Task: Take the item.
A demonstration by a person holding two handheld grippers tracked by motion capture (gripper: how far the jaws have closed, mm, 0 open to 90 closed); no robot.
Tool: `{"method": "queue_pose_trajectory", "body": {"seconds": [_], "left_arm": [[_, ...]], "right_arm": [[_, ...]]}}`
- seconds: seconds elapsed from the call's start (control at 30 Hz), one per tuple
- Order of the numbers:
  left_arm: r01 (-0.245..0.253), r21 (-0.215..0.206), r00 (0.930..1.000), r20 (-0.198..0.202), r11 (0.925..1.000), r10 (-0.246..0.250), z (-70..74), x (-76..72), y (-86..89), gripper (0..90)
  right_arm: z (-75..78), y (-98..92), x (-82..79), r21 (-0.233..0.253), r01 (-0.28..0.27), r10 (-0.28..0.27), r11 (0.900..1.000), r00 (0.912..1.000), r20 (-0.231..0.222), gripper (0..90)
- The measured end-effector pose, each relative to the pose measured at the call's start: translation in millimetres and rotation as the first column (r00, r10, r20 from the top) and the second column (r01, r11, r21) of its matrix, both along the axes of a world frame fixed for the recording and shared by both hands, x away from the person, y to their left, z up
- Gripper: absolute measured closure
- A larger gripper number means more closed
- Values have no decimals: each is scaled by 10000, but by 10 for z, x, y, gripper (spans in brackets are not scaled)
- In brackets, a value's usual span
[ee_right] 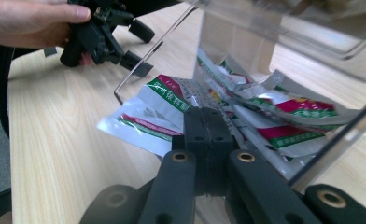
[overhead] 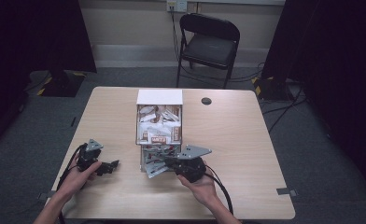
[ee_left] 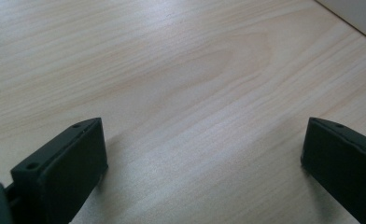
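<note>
A clear plastic dispenser box (overhead: 159, 122) full of sachets stands at the table's middle. More sachets (overhead: 153, 163) spill from its lower opening. In the right gripper view these sachets (ee_right: 165, 95) are white and silver with green and red print, lying under the clear box wall (ee_right: 246, 44). My right gripper (overhead: 165, 162) reaches into that opening, and its jaws (ee_right: 208, 116) are pressed together on the edge of a silver sachet (ee_right: 194, 91). My left gripper (overhead: 112, 165) rests to the left of the box, open (ee_left: 202, 158) over bare wood. It also appears far off (ee_right: 141, 49), held by a hand.
The pale wooden table (overhead: 237, 140) has a round black cable hole (overhead: 206, 101) behind the box. A black folding chair (overhead: 209, 42) stands beyond the far edge. Cables trail from both grippers toward the near edge.
</note>
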State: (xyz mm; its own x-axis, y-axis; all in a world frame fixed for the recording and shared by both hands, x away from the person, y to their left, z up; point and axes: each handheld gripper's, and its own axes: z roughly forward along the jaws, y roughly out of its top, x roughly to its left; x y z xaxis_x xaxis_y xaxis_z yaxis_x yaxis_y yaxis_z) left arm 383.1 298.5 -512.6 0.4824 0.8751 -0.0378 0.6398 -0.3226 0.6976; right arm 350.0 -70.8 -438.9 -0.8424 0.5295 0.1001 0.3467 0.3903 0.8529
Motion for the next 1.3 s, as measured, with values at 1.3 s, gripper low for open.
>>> {"method": "queue_pose_trajectory", "body": {"seconds": [1.3], "left_arm": [[-5, 6, 10000, 2, 10000, 5, 0, 0, 0, 0]], "right_arm": [[314, -354, -98, 1115, 354, -381, 9931, 9990, 217, 900]]}}
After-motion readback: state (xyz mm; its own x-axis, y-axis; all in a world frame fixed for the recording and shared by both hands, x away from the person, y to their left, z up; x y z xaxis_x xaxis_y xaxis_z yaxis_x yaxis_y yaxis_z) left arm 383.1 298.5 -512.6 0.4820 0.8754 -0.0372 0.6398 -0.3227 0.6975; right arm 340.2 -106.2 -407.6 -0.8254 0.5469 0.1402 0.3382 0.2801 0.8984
